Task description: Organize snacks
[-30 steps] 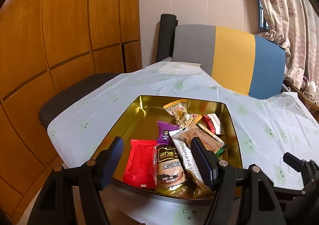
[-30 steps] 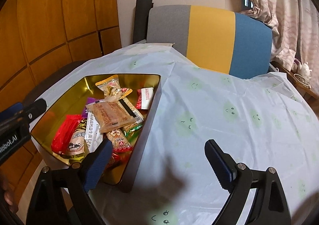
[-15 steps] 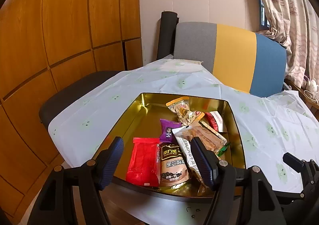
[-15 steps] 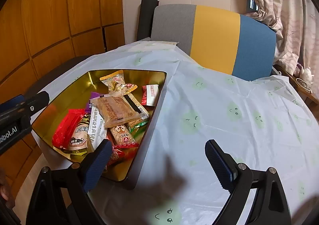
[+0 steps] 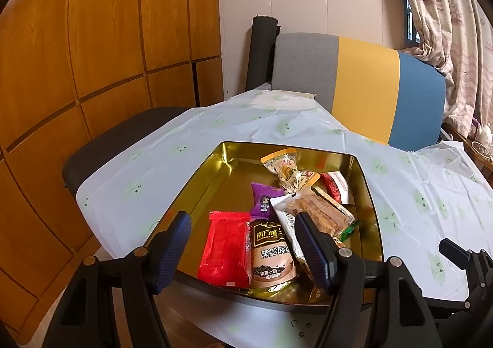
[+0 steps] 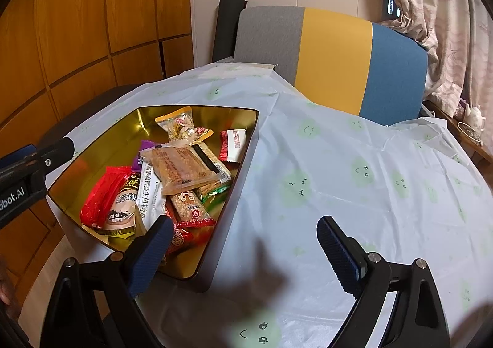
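**Both grippers held wide above the snack tin**

I see the table [image 6: 354, 163] under its pale green-faced cloth, with a grey, yellow and blue chair [image 6: 332, 58] behind it. The gold tin [image 5: 203, 181] sits at the table's near left edge, snacks piled toward its right side. My left gripper [image 5: 243, 248] hovers over the tin's near rim, jaws apart and holding nothing; between them I frame the red packet [image 5: 226, 248] and the brown sesame pouch [image 5: 271, 255], both lying flat. My right gripper [image 6: 243, 251] is also spread and unloaded, its left finger over the tin's near corner, its right finger over bare cloth. A clear cake packet [image 6: 181, 169] tops the pile.
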`<state>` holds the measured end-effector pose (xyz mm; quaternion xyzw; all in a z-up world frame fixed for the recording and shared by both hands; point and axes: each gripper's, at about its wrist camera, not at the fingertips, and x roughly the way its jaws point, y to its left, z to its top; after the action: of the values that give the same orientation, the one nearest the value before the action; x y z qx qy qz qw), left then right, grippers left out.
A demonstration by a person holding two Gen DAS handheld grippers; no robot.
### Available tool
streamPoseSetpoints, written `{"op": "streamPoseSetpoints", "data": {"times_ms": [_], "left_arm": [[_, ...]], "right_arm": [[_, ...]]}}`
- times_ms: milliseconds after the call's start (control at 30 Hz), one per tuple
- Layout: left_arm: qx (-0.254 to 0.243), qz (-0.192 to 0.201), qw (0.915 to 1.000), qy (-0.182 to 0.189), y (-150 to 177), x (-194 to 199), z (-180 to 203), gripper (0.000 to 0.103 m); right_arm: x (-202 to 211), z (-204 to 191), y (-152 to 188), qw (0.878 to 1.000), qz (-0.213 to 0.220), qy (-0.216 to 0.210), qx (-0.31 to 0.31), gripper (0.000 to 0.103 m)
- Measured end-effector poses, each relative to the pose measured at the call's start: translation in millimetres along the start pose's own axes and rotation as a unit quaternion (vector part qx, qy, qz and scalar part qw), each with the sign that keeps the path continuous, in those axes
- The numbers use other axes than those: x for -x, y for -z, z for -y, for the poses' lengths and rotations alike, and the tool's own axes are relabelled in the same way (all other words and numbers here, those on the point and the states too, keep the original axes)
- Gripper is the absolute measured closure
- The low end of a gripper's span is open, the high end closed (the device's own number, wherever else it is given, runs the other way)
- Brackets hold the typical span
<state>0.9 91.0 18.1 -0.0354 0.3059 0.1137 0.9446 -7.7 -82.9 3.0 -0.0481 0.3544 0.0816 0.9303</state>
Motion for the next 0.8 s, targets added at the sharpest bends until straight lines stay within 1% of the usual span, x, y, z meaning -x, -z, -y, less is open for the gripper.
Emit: {"op": "streamPoseSetpoints", "data": {"times_ms": [800], "left_arm": [[0.003,-0.002,1.0,-0.002,-0.7,0.2,-0.2,0.032]], "right_arm": [[0.4,1.9,0.6,1.0,0.0,0.001,0.003,0.008]]}}
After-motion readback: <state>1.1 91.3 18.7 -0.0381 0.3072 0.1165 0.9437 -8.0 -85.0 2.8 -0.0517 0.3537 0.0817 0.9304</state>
